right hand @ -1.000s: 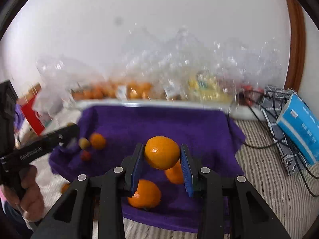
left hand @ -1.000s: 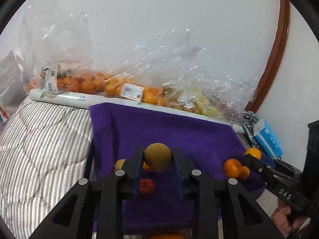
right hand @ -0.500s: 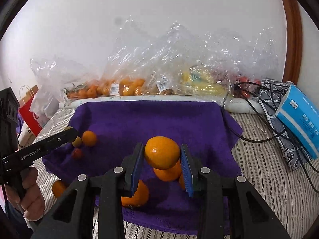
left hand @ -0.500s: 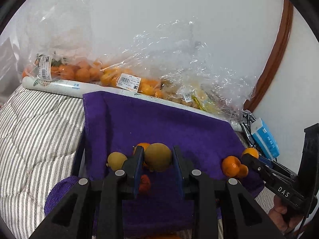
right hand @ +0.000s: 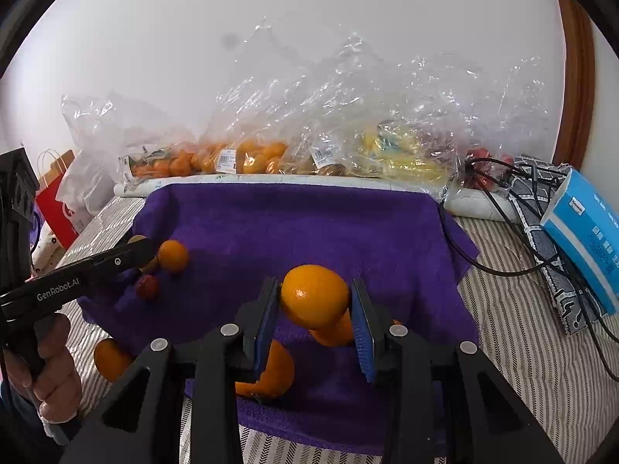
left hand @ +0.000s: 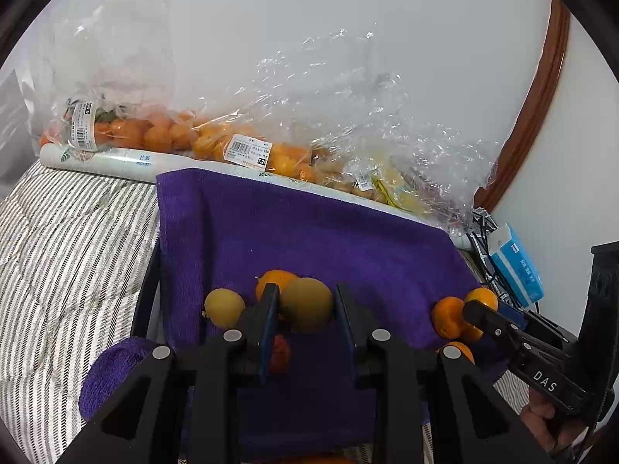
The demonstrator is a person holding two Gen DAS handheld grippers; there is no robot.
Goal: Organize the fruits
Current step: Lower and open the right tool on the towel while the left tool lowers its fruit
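**Fruit held in both grippers**

A brown fruit (left hand: 306, 303) is clamped by the left gripper (left hand: 305, 311), low centre, over the towel (left hand: 329, 239). An orange (right hand: 314, 295) is clamped by the right gripper (right hand: 315, 309) (other oranges lie beneath).

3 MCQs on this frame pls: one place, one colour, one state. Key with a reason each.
1. Where does the small red fruit lie?
A. on the purple towel
B. in a plastic bag
C. on the blue box

2. What colour is the fruit in the right tool?
A. green
B. orange
C. red

3. What state is the left tool in?
A. open, nothing in it
B. shut on a yellow-brown fruit
C. out of view

Key: A, it rests on the towel's left part; B, the orange between the pads; B, the fruit sits clamped between both pads.
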